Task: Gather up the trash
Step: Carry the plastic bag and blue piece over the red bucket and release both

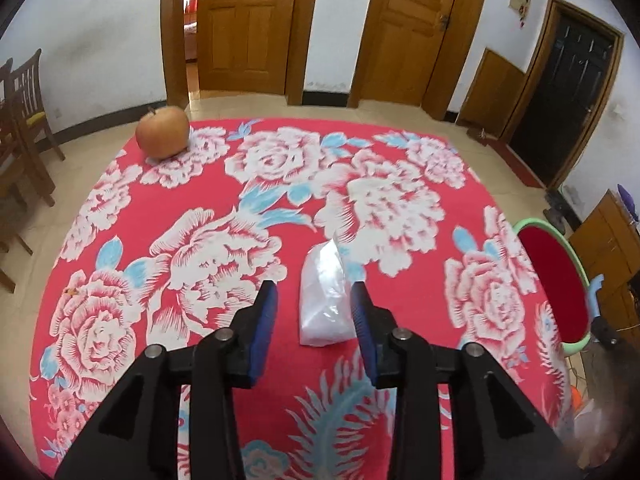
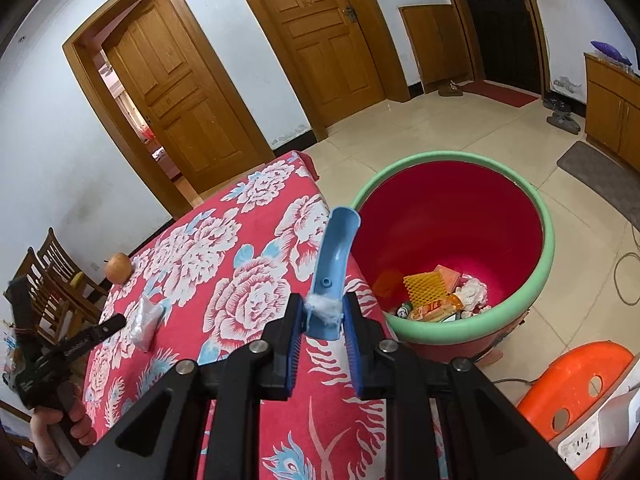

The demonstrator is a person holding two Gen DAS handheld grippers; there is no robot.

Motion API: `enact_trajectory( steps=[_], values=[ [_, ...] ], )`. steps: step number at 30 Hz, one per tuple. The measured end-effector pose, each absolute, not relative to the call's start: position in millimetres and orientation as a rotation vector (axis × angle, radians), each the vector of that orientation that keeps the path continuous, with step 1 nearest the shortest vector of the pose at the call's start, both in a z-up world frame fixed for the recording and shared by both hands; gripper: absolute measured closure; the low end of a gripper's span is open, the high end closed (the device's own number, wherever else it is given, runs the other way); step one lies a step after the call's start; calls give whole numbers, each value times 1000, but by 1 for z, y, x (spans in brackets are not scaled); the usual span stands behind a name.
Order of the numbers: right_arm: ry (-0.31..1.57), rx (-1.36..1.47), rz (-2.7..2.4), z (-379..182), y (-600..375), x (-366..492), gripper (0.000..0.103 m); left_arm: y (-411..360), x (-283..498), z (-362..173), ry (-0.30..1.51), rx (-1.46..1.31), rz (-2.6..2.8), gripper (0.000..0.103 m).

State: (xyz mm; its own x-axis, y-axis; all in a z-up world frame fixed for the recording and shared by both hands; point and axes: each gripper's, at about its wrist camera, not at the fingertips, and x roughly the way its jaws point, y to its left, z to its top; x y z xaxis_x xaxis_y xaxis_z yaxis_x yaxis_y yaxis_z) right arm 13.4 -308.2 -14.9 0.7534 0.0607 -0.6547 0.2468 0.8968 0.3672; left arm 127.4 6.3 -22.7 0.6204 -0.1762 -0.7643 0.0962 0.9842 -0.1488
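Left tongs [image 1: 314,300] astride plastic bag [image 1: 325,300]

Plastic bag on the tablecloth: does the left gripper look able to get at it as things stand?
Probably yes. The plastic bag lies between the left gripper's open fingers, with only bare tablecloth around it.

A table [image 1: 280,200] draped in a red cloth with white and blue flowers. An apple [image 1: 163,132] rests at eleven o'clock; a clear plastic bag [image 1: 326,300] lies at five o'clock.
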Motion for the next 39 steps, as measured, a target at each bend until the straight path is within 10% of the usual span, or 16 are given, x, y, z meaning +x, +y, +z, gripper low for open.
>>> enact_trajectory(
  steps=[39],
  values=[
    [730,608,-241,-46,-403,26,74,-157,139,-8,899,9,-485,67]
  ],
)
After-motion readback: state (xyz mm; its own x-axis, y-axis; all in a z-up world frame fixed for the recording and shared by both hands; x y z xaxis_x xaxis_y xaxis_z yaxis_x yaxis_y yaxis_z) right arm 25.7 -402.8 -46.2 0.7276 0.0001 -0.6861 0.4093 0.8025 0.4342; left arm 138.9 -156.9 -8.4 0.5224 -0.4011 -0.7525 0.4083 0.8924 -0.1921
